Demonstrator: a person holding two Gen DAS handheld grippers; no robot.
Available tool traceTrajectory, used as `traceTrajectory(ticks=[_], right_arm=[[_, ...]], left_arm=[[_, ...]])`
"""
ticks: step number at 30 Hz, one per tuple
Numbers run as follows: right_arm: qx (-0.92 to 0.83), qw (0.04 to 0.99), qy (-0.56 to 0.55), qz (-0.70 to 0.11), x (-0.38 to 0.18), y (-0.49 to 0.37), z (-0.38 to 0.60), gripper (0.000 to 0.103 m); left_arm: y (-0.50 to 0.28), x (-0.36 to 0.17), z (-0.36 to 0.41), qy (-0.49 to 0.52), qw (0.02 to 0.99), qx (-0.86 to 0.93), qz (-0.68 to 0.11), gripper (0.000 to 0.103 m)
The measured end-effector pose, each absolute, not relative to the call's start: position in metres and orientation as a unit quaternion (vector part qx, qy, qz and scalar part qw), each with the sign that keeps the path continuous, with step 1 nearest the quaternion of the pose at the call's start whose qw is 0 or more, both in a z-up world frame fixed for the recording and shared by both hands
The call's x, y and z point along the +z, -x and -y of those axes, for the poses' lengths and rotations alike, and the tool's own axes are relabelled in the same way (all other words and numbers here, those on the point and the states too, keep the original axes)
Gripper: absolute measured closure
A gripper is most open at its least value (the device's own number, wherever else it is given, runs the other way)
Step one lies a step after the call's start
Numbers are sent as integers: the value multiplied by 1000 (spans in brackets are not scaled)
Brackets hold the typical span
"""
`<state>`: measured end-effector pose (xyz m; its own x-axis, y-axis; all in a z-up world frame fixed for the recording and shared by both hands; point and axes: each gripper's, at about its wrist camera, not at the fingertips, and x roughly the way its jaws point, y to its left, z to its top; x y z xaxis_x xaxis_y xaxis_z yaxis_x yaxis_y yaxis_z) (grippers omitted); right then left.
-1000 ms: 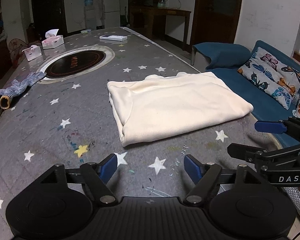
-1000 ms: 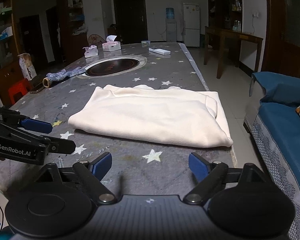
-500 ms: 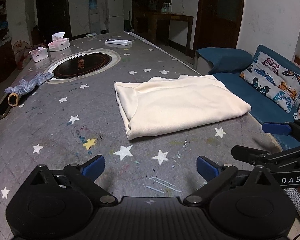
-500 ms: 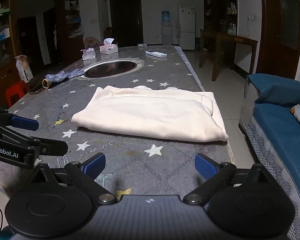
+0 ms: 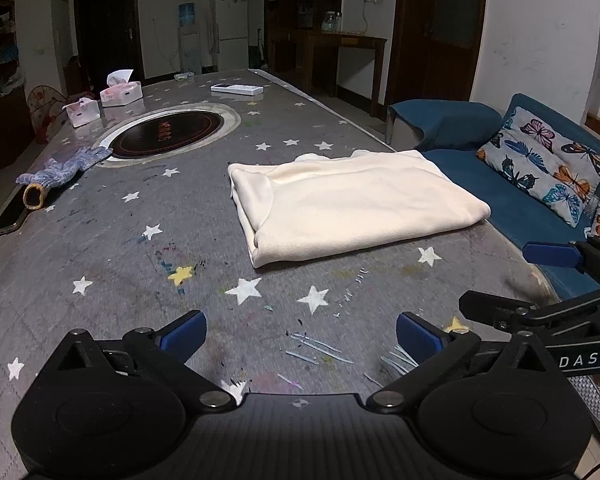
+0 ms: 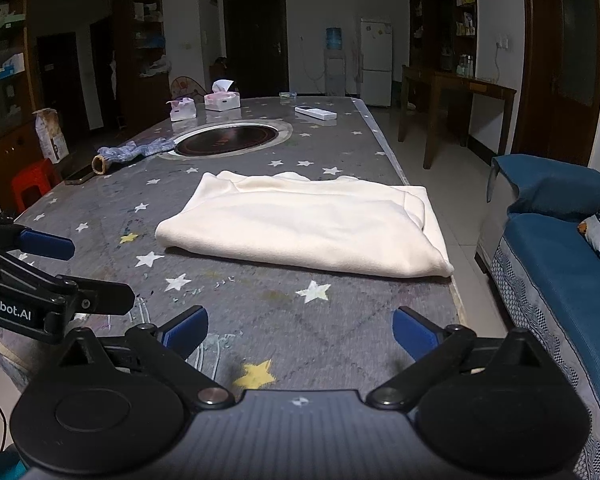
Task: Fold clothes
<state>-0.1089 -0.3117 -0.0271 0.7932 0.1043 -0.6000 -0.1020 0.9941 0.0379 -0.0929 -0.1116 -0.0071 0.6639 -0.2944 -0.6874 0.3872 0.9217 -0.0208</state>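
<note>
Cream garment lies folded into a flat, layered rectangle near the table's right edge, beside the sofa. Left gripper and right gripper hover short of it, jaws spread, holding nothing; further folds may remain.

— How are your hands set?
— My left black gripper with blue-padded fingers is spread wide, holding nothing.
— And the other?
— My right black blue-padded gripper is likewise spread, level beside it.
</note>
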Motion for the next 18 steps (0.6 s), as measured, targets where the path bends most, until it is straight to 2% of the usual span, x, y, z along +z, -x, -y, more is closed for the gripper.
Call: traceTrajectory(ticks=[18], right_arm=[[53,949,-3,-310,-26,120,314,2]], left_arm=[[105,-5,116,-72,911,-192,-358,0]])
